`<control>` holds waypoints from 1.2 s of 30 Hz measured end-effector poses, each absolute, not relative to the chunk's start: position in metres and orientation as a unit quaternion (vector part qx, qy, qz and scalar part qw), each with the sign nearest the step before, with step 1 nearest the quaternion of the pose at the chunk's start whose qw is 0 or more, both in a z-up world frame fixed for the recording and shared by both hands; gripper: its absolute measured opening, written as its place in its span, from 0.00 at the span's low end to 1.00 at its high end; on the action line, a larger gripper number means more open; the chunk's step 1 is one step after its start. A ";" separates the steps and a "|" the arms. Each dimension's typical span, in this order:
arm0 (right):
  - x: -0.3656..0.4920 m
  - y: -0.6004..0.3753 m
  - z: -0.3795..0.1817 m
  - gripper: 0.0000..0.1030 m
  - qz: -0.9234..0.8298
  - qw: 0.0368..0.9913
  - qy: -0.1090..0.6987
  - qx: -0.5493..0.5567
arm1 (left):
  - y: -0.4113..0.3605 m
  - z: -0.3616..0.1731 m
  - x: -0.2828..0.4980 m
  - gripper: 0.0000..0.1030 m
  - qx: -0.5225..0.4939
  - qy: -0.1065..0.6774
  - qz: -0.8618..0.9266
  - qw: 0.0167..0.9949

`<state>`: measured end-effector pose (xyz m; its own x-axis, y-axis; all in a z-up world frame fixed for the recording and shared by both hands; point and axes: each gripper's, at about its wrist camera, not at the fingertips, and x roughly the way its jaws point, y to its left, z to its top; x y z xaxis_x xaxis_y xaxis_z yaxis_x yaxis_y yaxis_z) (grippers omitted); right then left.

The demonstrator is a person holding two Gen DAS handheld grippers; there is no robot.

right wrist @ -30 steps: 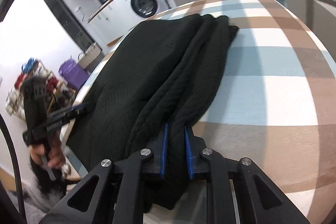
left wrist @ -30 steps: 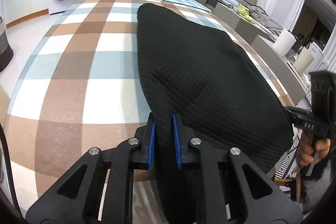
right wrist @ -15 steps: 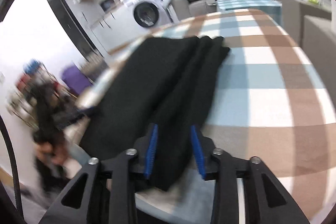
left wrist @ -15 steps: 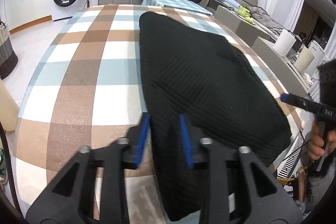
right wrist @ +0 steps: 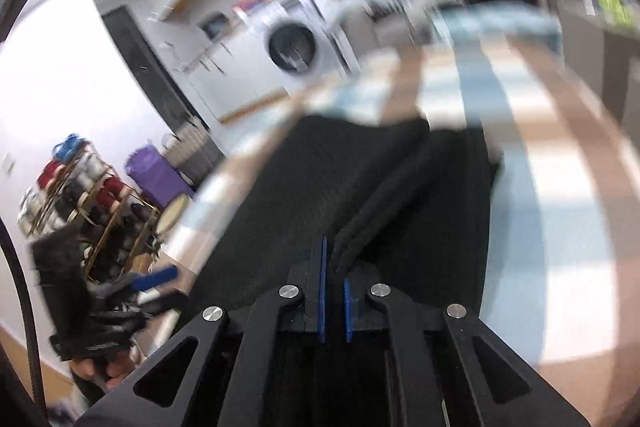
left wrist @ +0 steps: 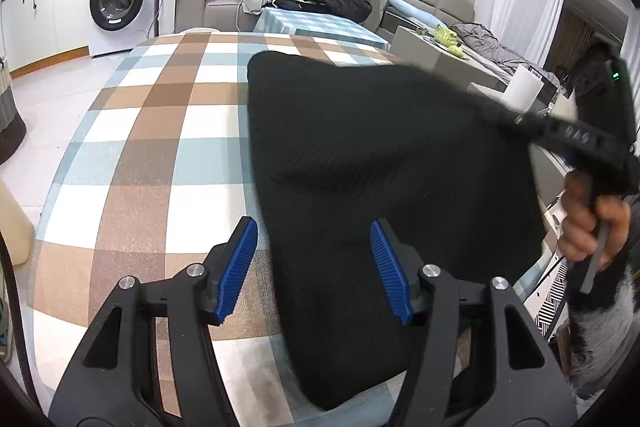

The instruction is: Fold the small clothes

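We find the left gripper point(left wrist: 312, 267) now released, jaws opening above the black garment point(left wrist: 360, 155), while the right gripper point(right wrist: 332, 291) has clamped a near fold and lifted it. The garment lies on the checked table point(left wrist: 160, 155); a washing machine point(left wrist: 120, 3) stands beyond. Nothing obstructs.

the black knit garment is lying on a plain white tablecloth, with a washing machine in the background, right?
Not quite: the tablecloth is checked in brown, blue and white, not plain white, as the left wrist view shows. The black knit garment does lie on it, with the washing machine in the background.
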<state>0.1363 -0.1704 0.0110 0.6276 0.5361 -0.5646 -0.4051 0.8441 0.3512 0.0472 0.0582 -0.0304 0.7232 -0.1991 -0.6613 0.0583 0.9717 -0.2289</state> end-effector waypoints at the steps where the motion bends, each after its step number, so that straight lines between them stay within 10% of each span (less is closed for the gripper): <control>1: 0.135 -0.174 0.016 0.05 0.254 0.902 0.337 0.092 | 0.058 -0.031 0.047 0.54 -0.096 0.366 -0.069 0.923; 7: 0.158 -0.201 -0.033 0.06 0.185 0.877 0.427 0.123 | 0.053 -0.042 0.052 0.54 -0.089 0.388 -0.073 0.915; 13: 0.148 -0.225 -0.045 0.39 0.214 0.849 0.459 0.153 | 0.045 -0.048 0.053 0.54 -0.081 0.402 -0.084 0.908; 20: 0.085 -0.229 -0.048 0.39 0.271 0.836 0.464 0.108 | 0.037 -0.059 0.048 0.55 -0.077 0.419 -0.103 0.899; 23: 0.071 -0.219 -0.044 0.10 0.278 0.842 0.454 0.081 | 0.038 -0.058 0.046 0.55 -0.081 0.418 -0.101 0.899; 30: 0.078 -0.242 -0.069 0.08 0.262 0.796 0.507 0.201 | 0.040 -0.057 0.045 0.55 -0.084 0.417 -0.100 0.899; 36: 0.077 -0.250 -0.048 0.38 0.235 0.842 0.457 0.165 | 0.031 -0.060 0.044 0.56 -0.062 0.419 -0.105 0.900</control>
